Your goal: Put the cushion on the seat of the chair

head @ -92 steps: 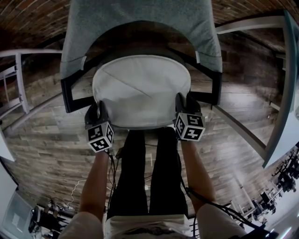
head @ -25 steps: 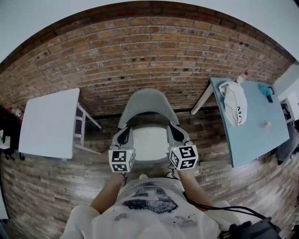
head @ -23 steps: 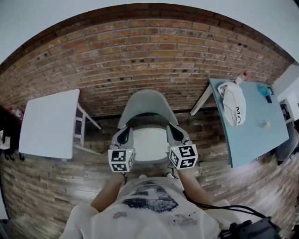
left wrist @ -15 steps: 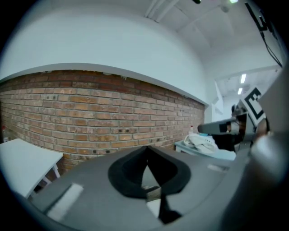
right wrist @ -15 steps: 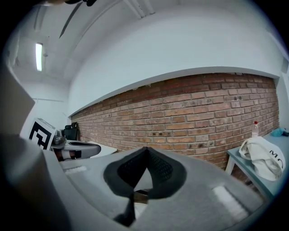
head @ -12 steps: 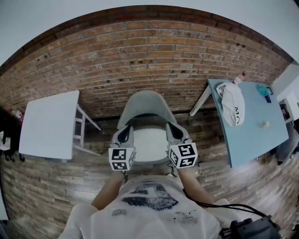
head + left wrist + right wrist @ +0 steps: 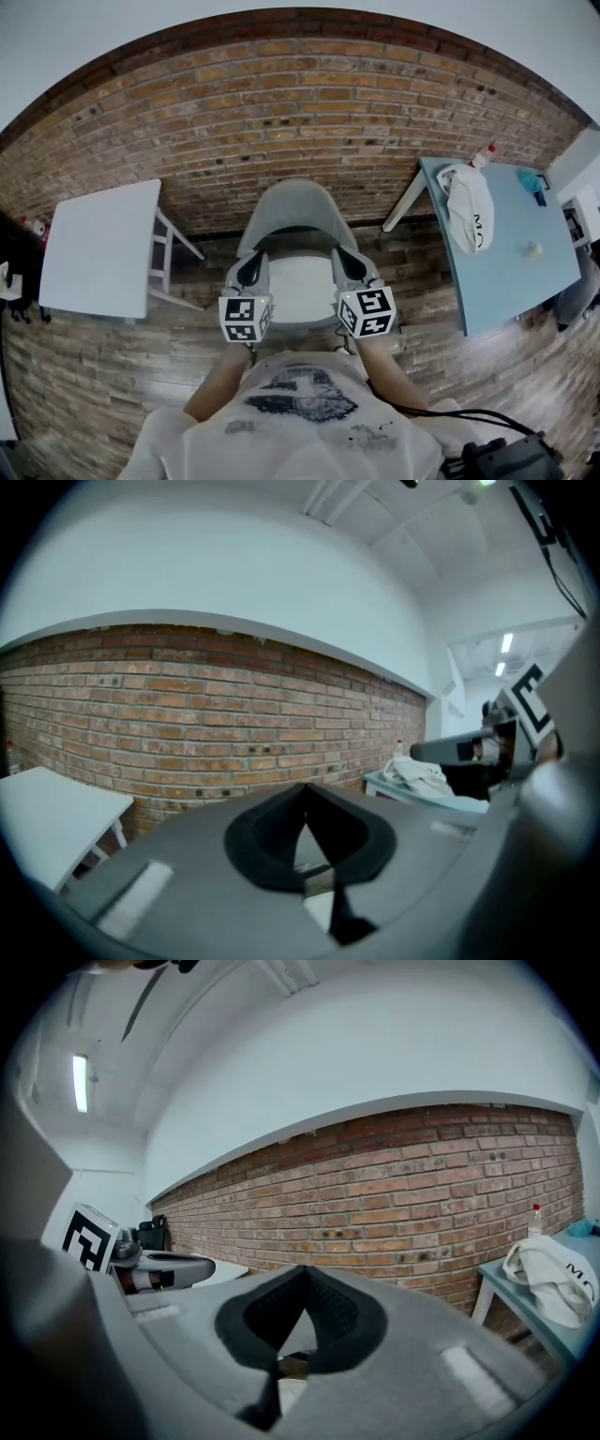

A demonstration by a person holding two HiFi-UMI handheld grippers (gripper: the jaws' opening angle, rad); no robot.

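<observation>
1. The left tongs (image 7: 305, 803) are closed tip to tip, with nothing gripped between them.
2. The right tongs (image 7: 303, 1279) are closed in the same way and are also empty.
3. In the head view, the person holds both tongs side by side in front of their body. Each carries a cube with black-and-white square markers.
4. Beyond the tips stands a grey fabric chair with a curved backrest (image 7: 292, 211), facing the person.
5. A white rounded cushion (image 7: 300, 291) lies flat on the chair's seat. It shows between the two tongs, and neither one grips it.
6. A red brick wall (image 7: 300, 112) runs behind the chair, and a wooden plank floor (image 7: 84, 375) lies under it.
7. A white square worktop (image 7: 98, 248) stands to the left of the chair.
8. A light blue worktop (image 7: 511, 272) stands to the right, carrying a white cloth bag with black lettering (image 7: 469, 206).
</observation>
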